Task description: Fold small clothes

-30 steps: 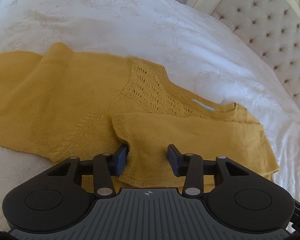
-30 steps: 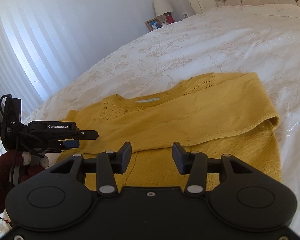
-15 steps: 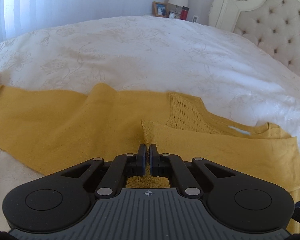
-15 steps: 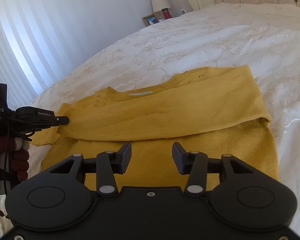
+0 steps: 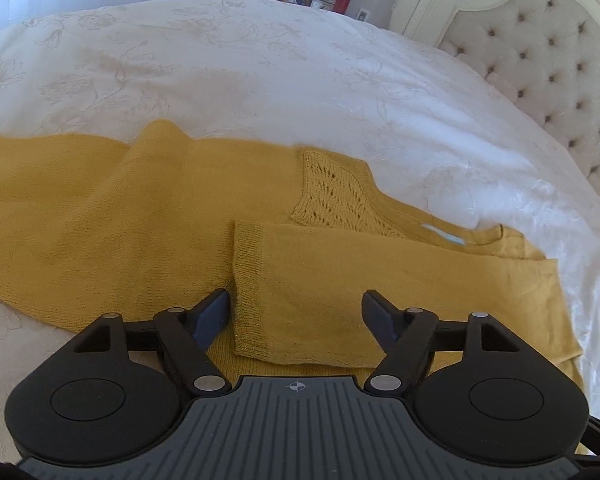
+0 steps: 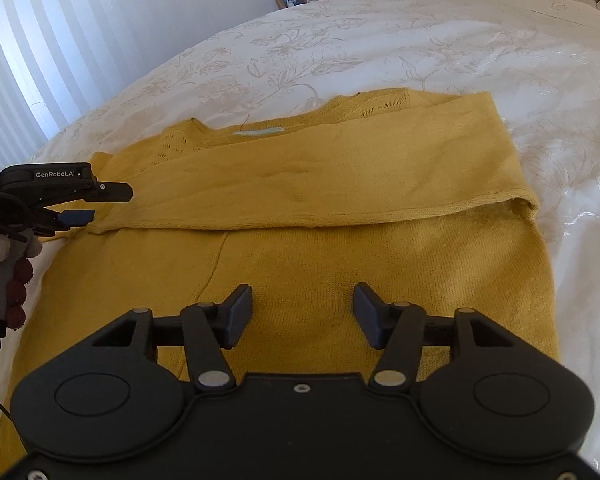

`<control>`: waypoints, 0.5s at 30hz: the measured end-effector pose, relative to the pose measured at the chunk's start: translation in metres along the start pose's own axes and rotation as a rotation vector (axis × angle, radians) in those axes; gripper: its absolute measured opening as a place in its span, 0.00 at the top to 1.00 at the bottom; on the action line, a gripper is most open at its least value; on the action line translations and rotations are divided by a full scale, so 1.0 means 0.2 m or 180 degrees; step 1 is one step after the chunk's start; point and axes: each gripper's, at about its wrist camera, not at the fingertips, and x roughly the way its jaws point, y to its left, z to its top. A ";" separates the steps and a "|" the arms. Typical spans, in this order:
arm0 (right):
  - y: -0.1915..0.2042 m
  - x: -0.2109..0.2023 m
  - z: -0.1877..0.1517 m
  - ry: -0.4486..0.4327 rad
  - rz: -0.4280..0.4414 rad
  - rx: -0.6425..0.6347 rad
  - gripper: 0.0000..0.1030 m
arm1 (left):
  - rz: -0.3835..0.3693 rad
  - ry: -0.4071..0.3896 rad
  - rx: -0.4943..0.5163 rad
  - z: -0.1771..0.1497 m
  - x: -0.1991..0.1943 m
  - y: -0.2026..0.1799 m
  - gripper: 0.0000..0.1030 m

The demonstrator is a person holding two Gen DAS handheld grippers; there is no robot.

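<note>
Left claw (image 5: 296, 314) and right claw (image 6: 302, 312) — both angled downward, jaws just opened wider, gripping nothing; a gloved hand (image 6: 14, 276) holds the left.

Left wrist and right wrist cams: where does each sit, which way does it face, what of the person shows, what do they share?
Left wrist: on the left hand-held gripper, looking down over the folded-in sleeve of the yellow sweater toward the headboard; jaws open, just opened; no hand visible.
Right wrist: on the right hand-held gripper, over the sweater's body, facing the curtain; jaws open; the left hand-held gripper and a gloved hand show at left.
Shared: sweater, bed, nightstand clutter.
</note>
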 end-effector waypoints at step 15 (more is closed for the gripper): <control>0.17 -0.14 -0.03 -0.0571 0.0233 -0.0564 0.14 | 0.0620 -0.0263 -0.0492 0.21 -0.35 0.35 0.26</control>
